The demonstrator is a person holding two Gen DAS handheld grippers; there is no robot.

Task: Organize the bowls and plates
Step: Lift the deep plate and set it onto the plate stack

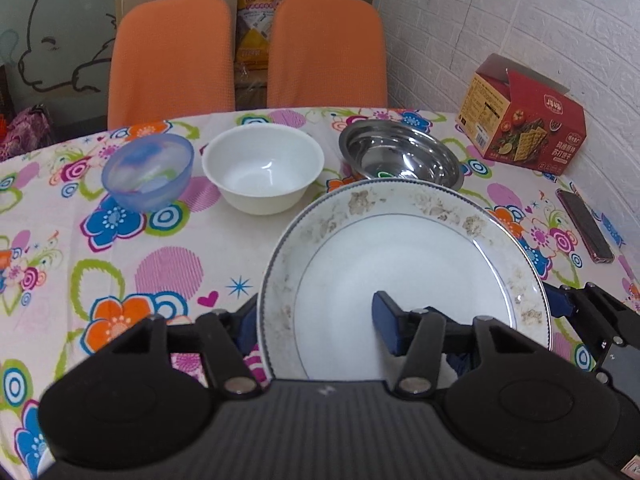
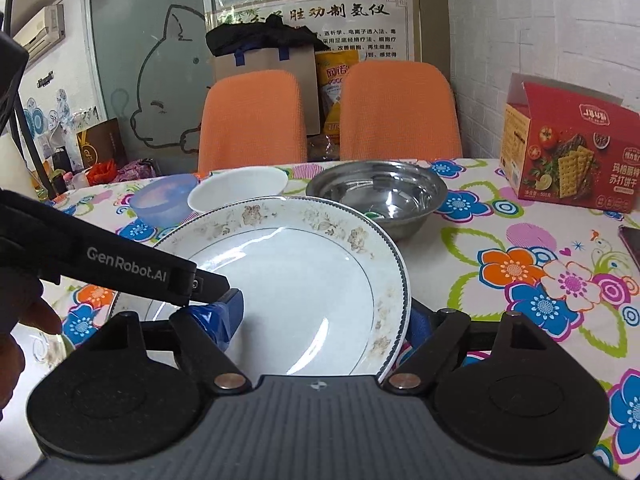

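A: Where was the plate?

B: The round white ceramic plate with the faded floral rim (image 1: 404,264) sat between both tools, in front of the bowl row. In the left wrist view its far rim overlapped the steel bowl. It looked clear of the tablecloth, but I couldn't confirm that.

A: Left gripper (image 1: 316,320)?

B: Narrow, clamped across the plate's left rim. One blue pad lay on the inner face and the other finger was outside, under the edge.

A: Right gripper (image 2: 324,316)?

B: Same on the opposite rim, set somewhat wider. The taped blue pad was inside the plate and the other finger was outside the edge. The left tool's inner finger ended just beside that taped pad.

A: Bowls?

B: Three in a row along the far side of the flower-print tablecloth (image 1: 120,264): translucent blue plastic bowl (image 1: 148,172), white ceramic bowl (image 1: 262,168), stainless steel bowl (image 1: 400,156). All were upright, separate and not stacked.

A: Anything else?

B: A red cracker box (image 1: 524,120) stood by the wall, with a dark phone (image 1: 584,224) flat nearer than it. Two orange chairs (image 1: 172,56) were behind the table.
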